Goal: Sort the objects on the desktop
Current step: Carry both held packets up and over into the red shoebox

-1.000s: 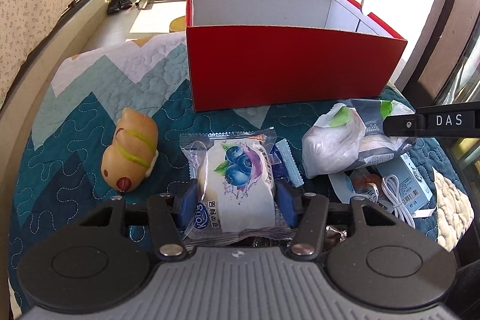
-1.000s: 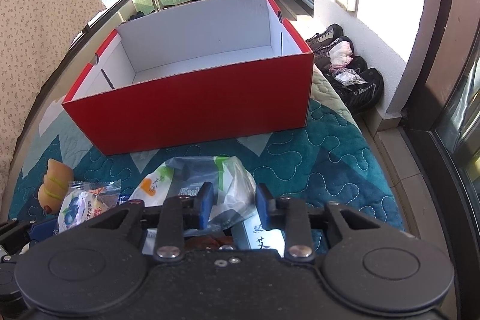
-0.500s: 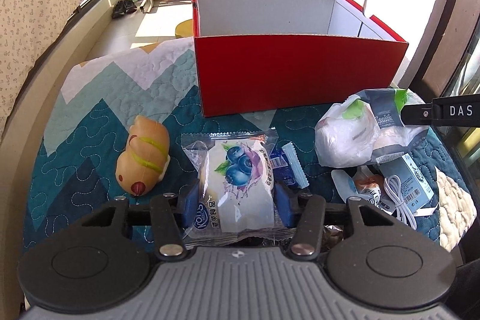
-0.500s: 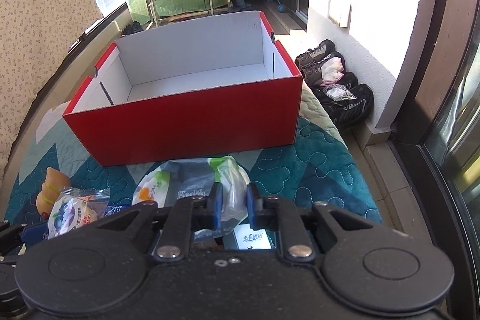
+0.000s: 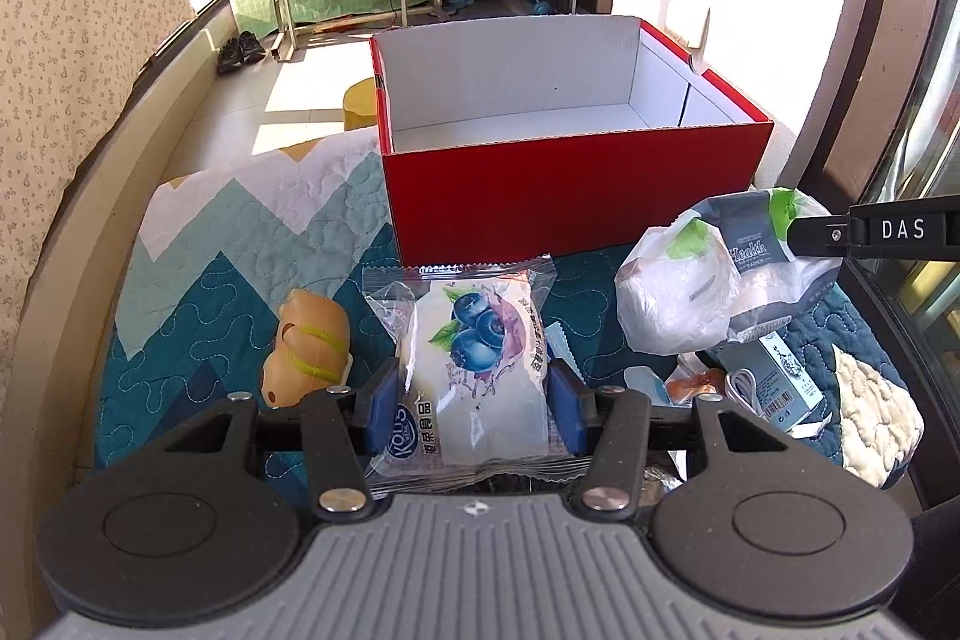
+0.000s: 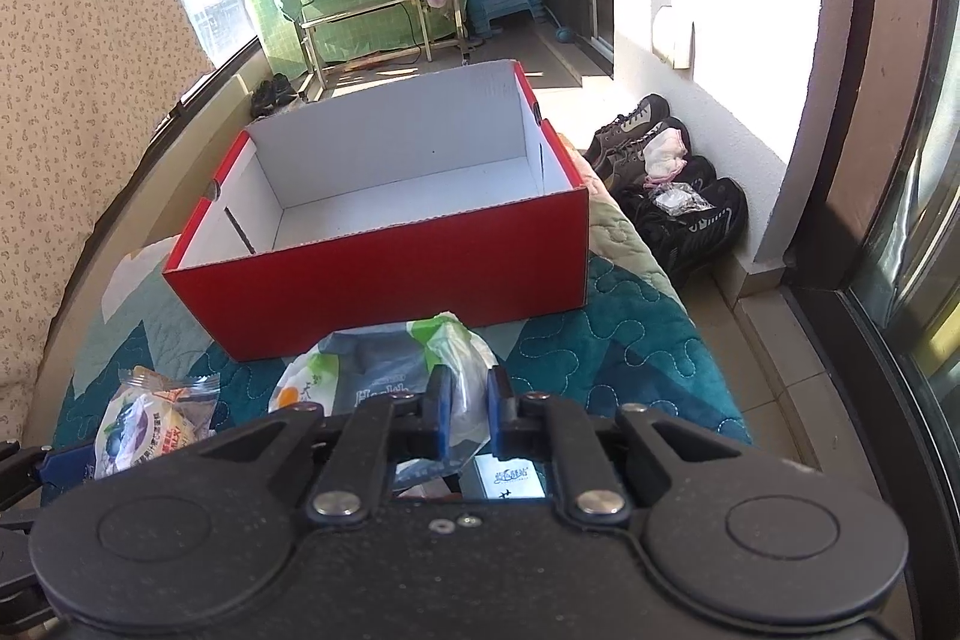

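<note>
Ahead of you stands the red box point(image 5: 576, 196), open-topped cardboard with white, bare inner walls, its long front wall facing both grippers and nothing between it and what you hold. Your left gripper point(image 5: 474, 403) has its blue pads pressed on the sides of the bun pack point(image 5: 474, 364), a glossy clear wrapper printed with blueberries, held off the quilt point(image 5: 198, 328). To its left a soft tan toy point(image 5: 306, 352) with yellow-green stripes lies on the quilt, close to the left finger but apart from it. Your right gripper point(image 6: 465, 415) has just been closing and now pinches a thin fold of the tissue bag point(image 6: 384, 376), a crinkled grey, white and green plastic bag that hangs in front of the box's right half in the left view point(image 5: 708, 292). Beneath it lies a small pale-blue carton point(image 5: 780, 376) with a white cable point(image 5: 747, 388) and some wrappers, too cluttered to tell apart. The quilt is stitched in wavy lines, teal with pale zigzag bands. It drops off just right of the box, where shoes point(image 6: 666, 178) stand on the floor by the white wall; to the left a curved sill and a flowered curtain point(image 6: 78, 100) bound it. Behind the box the floor runs open to a drying rack point(image 6: 366, 22).
</note>
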Motion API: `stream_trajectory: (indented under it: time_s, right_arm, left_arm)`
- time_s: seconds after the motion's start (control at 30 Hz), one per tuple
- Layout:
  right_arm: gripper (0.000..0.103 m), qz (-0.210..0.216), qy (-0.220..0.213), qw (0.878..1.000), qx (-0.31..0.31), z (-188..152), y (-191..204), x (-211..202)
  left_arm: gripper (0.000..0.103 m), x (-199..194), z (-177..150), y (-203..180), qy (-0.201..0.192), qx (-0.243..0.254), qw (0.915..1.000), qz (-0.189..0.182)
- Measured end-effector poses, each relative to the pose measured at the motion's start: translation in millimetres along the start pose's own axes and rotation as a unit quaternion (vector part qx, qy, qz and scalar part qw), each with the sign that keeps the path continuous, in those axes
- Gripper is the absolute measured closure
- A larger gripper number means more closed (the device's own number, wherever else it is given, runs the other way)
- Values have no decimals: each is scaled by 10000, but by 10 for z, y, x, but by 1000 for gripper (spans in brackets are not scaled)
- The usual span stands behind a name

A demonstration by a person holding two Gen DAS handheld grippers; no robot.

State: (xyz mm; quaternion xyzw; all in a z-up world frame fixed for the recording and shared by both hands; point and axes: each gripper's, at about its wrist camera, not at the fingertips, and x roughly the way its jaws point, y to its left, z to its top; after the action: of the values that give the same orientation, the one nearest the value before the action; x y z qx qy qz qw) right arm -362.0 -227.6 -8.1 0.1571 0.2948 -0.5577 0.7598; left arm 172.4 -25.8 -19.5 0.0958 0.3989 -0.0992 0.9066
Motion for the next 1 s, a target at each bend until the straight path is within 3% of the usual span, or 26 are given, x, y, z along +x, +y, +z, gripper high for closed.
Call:
stream_trajectory:
  time_s: [0.57,1.0]
  right_arm:
    - [92,124,-588,9981,110,560,66,-386]
    - [92,108,-852,9961,-204,1022,185,-397]
  left_arm:
    - [53,-345,503,-115,-386,159,9989,-197]
    - [53,-284,955,-40,-488,155,9983,-263]
